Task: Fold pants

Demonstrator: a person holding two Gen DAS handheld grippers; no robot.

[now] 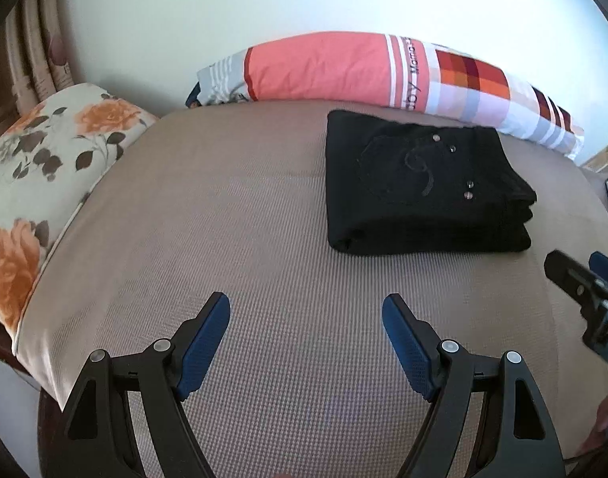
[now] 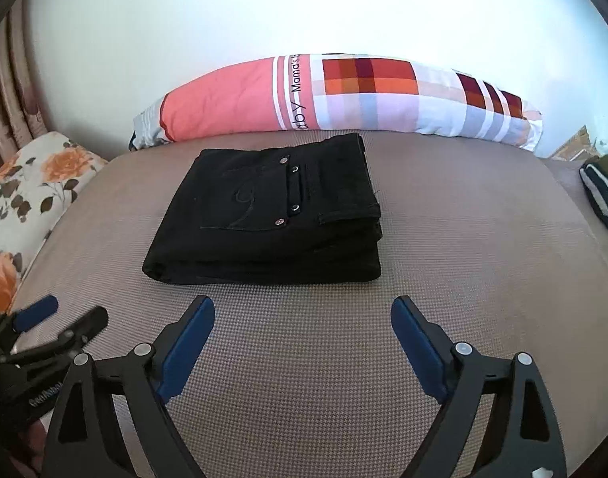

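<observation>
Striped cloth cut off at right edge, right hand-held gripper partly out of frame

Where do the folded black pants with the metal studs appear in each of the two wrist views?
Left wrist: folded black pants lie right of centre, beyond the open left gripper.
Right wrist: pants lie centre-left, past the open right gripper.
Shared landmark: long pink checked pillow just behind.

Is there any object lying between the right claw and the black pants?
No. Only bare bed cover lies between the open right claw and the folded pants. The left claw stands off to the side.
</observation>
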